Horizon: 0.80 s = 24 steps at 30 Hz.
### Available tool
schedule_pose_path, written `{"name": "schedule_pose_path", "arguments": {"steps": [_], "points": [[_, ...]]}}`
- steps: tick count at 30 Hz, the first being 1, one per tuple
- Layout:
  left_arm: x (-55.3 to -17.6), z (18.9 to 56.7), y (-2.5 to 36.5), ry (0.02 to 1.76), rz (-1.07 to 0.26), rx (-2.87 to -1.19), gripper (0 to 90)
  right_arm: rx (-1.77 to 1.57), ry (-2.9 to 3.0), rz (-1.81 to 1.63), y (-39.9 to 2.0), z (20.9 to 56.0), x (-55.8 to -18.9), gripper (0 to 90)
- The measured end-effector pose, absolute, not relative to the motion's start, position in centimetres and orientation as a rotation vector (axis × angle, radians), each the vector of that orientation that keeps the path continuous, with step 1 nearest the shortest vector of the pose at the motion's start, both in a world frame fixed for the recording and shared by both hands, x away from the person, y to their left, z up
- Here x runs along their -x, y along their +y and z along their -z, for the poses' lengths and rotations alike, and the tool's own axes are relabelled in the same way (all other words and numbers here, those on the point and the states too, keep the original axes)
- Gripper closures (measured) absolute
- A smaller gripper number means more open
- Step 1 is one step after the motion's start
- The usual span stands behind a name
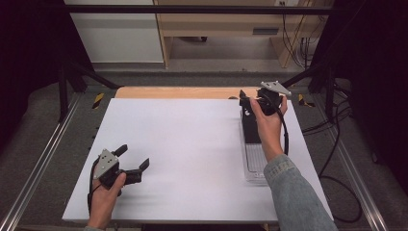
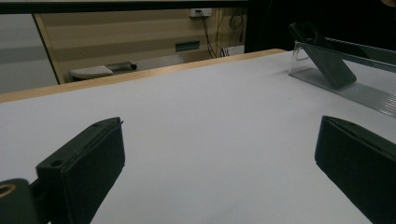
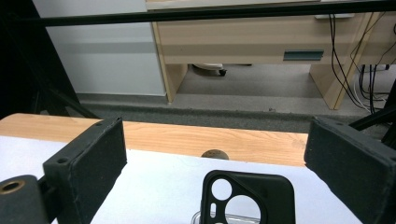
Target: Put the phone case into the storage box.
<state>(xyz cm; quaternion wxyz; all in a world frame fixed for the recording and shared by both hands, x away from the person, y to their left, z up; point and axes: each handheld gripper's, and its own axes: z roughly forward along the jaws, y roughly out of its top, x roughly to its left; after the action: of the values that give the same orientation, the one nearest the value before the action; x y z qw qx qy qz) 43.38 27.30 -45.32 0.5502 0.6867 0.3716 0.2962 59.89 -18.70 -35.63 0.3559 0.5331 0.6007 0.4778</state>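
High view: right gripper hovering at the desk's far right corner, jaws spread wide, empty, lining up on the black phone case leaning in the clear plastic tray along the right edge. Left gripper idling near the front left corner, also gaping, gripping nothing, likely staying clear. Right gripper view adding the case's camera cutouts, centred between the jaws. Left gripper view showing the case tilting against the tray wall.
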Motion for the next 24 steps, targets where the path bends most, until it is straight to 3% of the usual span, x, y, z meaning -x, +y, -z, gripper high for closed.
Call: {"name": "schedule_pose_path", "arguments": {"steps": [24], "points": [[-43.4, 45.4, 27.4, 0.882, -0.7, -1.624, 1.6, -1.286, 1.611, -1.255, -18.4, 34.6, -58.4, 7.0]]}}
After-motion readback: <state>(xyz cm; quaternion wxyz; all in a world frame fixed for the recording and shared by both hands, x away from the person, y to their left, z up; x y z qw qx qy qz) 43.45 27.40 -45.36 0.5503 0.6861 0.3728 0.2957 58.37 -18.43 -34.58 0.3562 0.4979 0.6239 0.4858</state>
